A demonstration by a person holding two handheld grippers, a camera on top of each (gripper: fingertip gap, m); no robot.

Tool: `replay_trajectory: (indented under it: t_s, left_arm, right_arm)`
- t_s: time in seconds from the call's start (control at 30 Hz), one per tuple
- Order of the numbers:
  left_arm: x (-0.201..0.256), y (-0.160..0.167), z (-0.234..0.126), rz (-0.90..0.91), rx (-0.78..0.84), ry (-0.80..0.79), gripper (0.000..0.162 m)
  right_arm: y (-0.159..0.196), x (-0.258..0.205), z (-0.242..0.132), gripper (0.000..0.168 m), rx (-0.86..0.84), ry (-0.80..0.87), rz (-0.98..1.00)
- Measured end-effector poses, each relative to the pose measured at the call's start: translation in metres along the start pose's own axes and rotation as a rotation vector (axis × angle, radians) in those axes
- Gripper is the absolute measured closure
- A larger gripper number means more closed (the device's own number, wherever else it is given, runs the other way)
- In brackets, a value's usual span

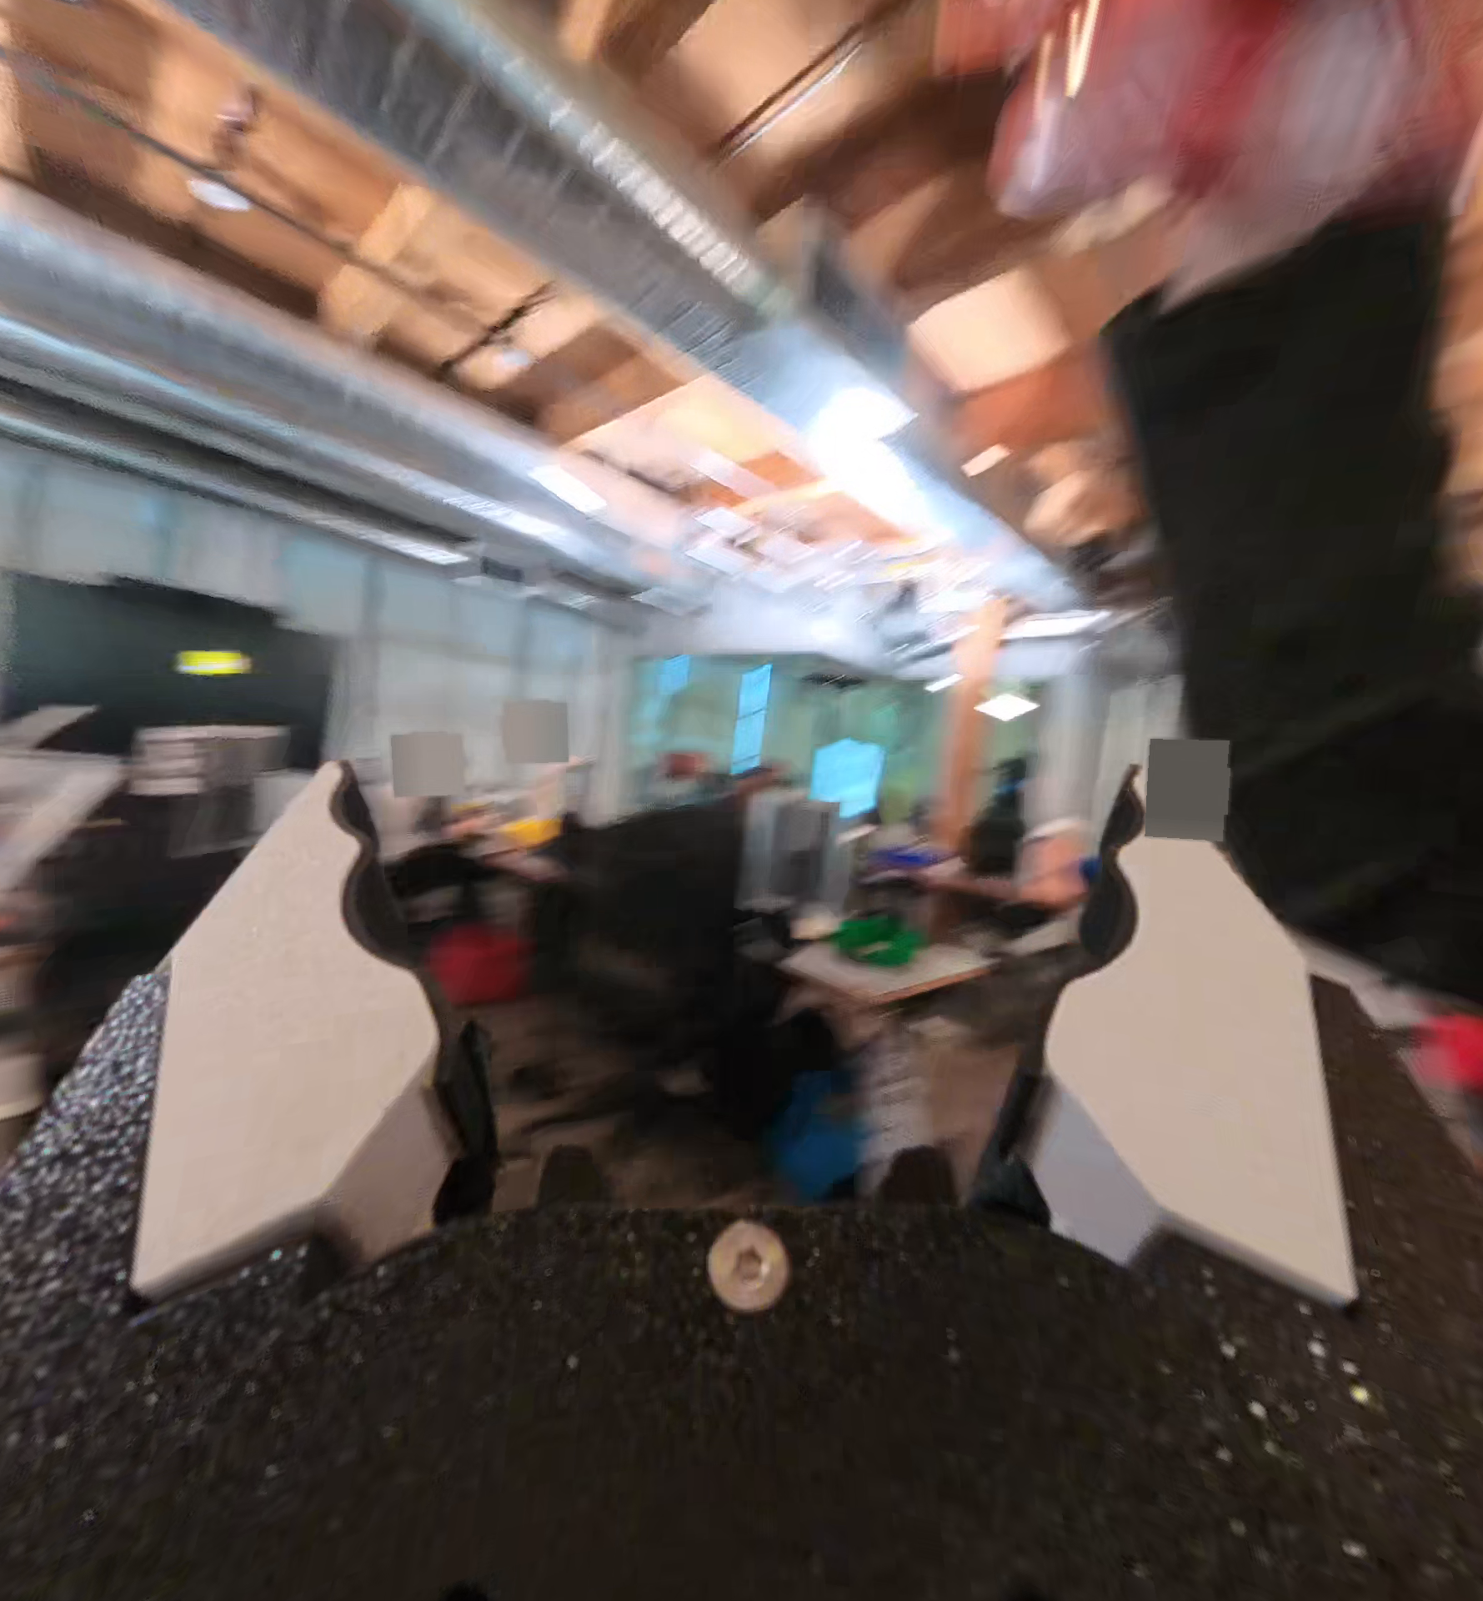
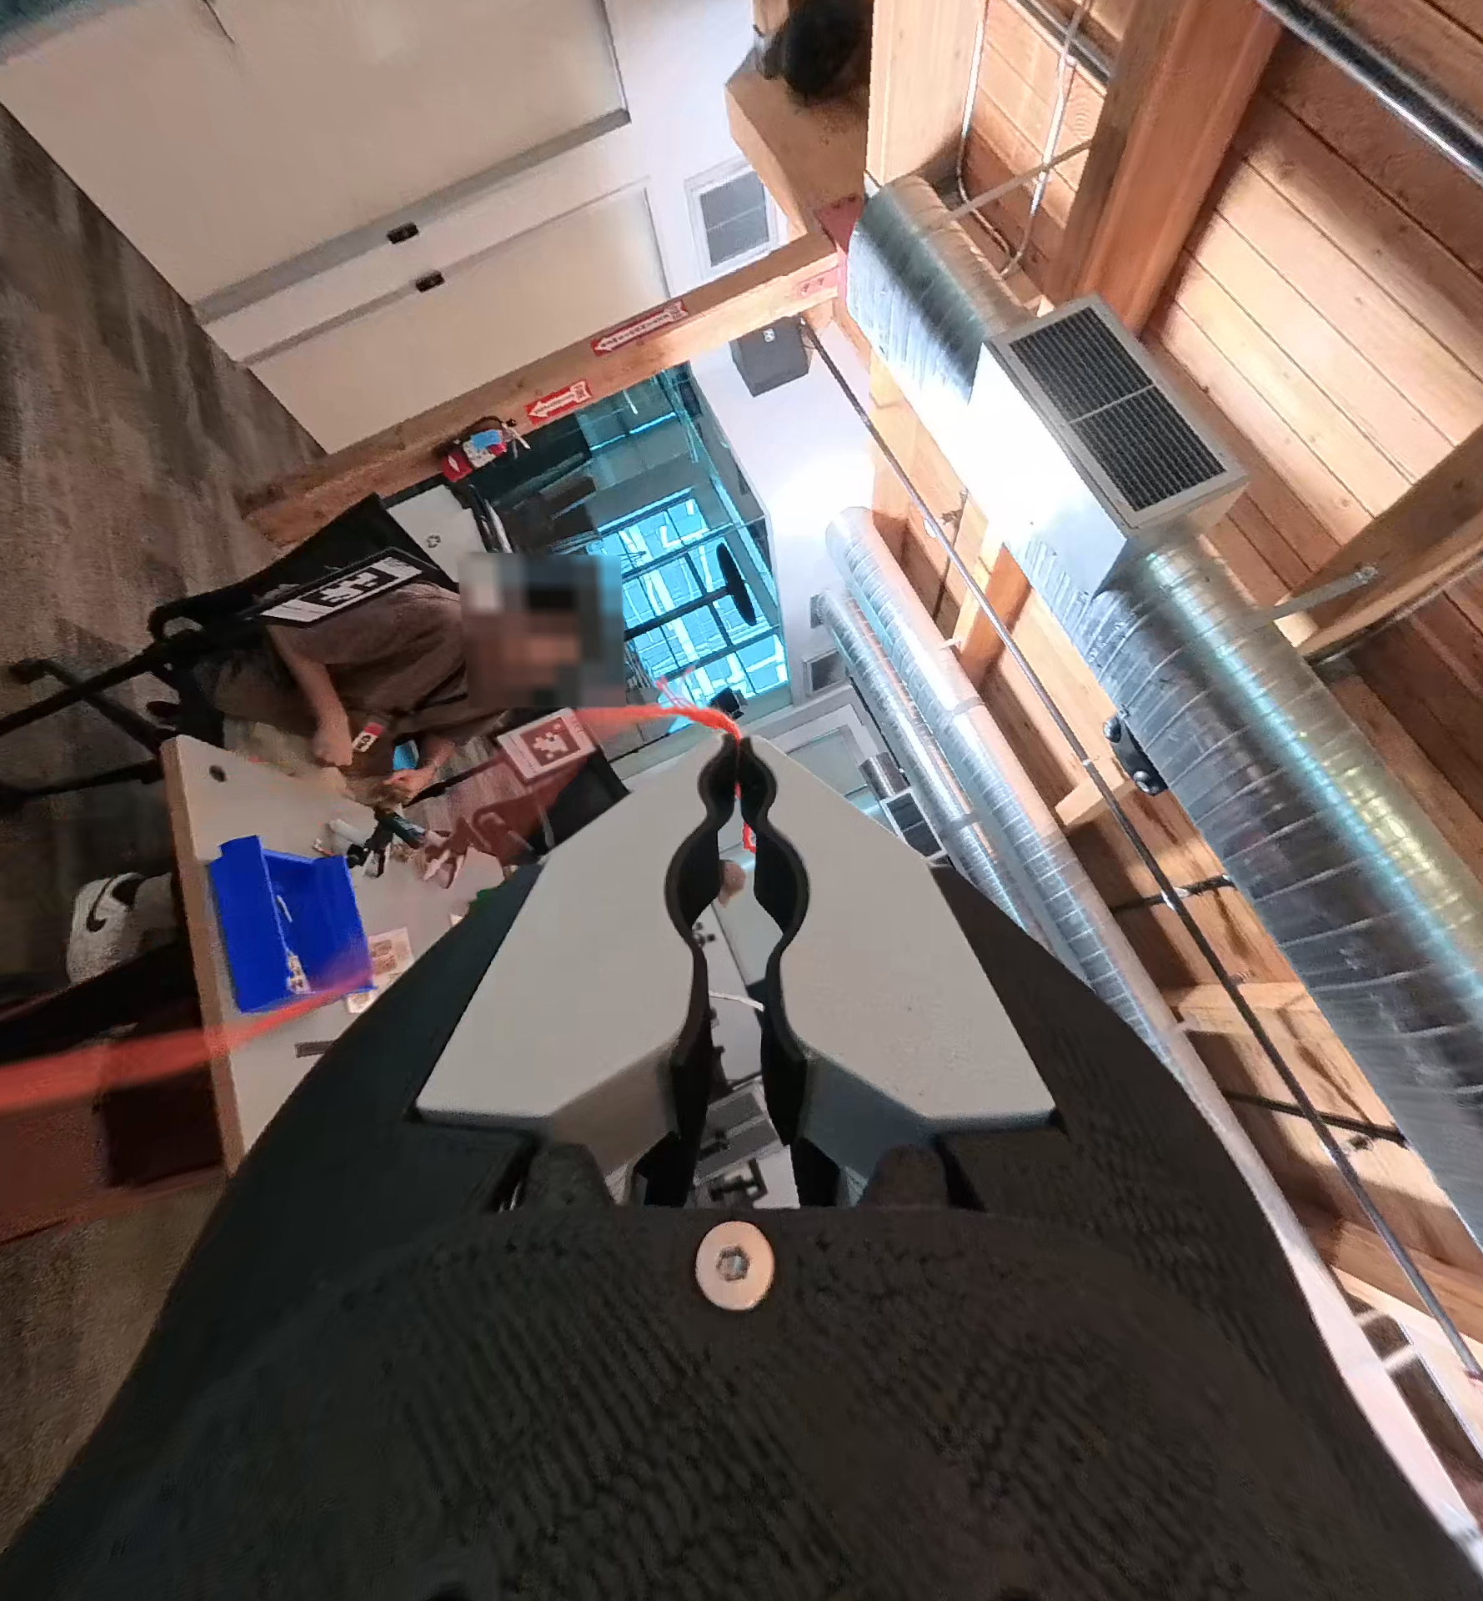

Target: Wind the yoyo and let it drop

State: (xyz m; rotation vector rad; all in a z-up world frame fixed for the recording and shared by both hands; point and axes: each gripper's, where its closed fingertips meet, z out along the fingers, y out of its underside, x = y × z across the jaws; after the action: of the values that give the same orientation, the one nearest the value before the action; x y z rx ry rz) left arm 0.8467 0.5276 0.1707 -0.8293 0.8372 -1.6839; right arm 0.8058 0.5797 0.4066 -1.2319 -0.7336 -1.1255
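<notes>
The right claw (image 2: 736, 752) pinched the orange yoyo string (image 2: 693, 714) at its tips, while the left claw (image 1: 738, 801) gaped wide, holding nothing.

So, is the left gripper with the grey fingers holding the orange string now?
No, the left gripper is wide open with nothing between its grey fingers; the right gripper pinches the orange string.

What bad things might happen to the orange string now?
1. The right tongs pinch the orange string only at their very tips, so a tug might pull it free.
2. The string streaks away blurred toward the lower left, and the yoyo is out of view, so it may swing into something unseen.
3. The left tongs are open and empty in a blurred picture, so they cannot steady anything.
</notes>
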Motion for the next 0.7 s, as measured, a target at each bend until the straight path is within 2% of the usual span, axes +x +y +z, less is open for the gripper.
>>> replay_trajectory:
  t_s: [0.1, 0.13, 0.2, 0.27, 0.37, 0.5, 0.6, 0.7]
  left_arm:
    - [0.078, -0.033, -0.022, -0.319, 0.150, 0.334, 0.004]
    - [0.095, -0.040, -0.030, -0.402, 0.174, 0.410, 0.009]
    - [0.113, -0.042, -0.043, -0.530, 0.188, 0.480, 0.054]
    - [0.119, -0.044, -0.055, -0.564, 0.237, 0.516, 0.100]
    - [0.106, -0.027, -0.054, -0.542, 0.179, 0.440, 0.111]
    - [0.086, -0.020, -0.061, -0.524, 0.162, 0.365, 0.114]
    - [0.060, -0.018, -0.071, -0.375, 0.118, 0.240, 0.115]
    - [0.026, -0.029, -0.089, -0.163, 0.098, 0.074, 0.116]
  right_arm:
    - [-0.007, -0.020, -0.017, 0.168, 0.018, -0.045, -0.002]
    - [-0.007, -0.024, -0.022, 0.168, 0.018, -0.039, -0.004]
    - [-0.004, -0.029, -0.030, 0.168, 0.018, -0.030, -0.002]
    - [-0.001, -0.035, -0.035, 0.168, 0.028, -0.049, 0.039]
    - [0.003, -0.041, -0.042, 0.168, 0.038, -0.063, 0.082]
    - [0.015, -0.038, -0.050, 0.168, 0.023, -0.037, 0.123]
    - [0.039, -0.037, -0.071, 0.168, 0.002, -0.018, 0.215]
    - [0.074, -0.066, -0.099, 0.168, -0.011, -0.069, 0.370]
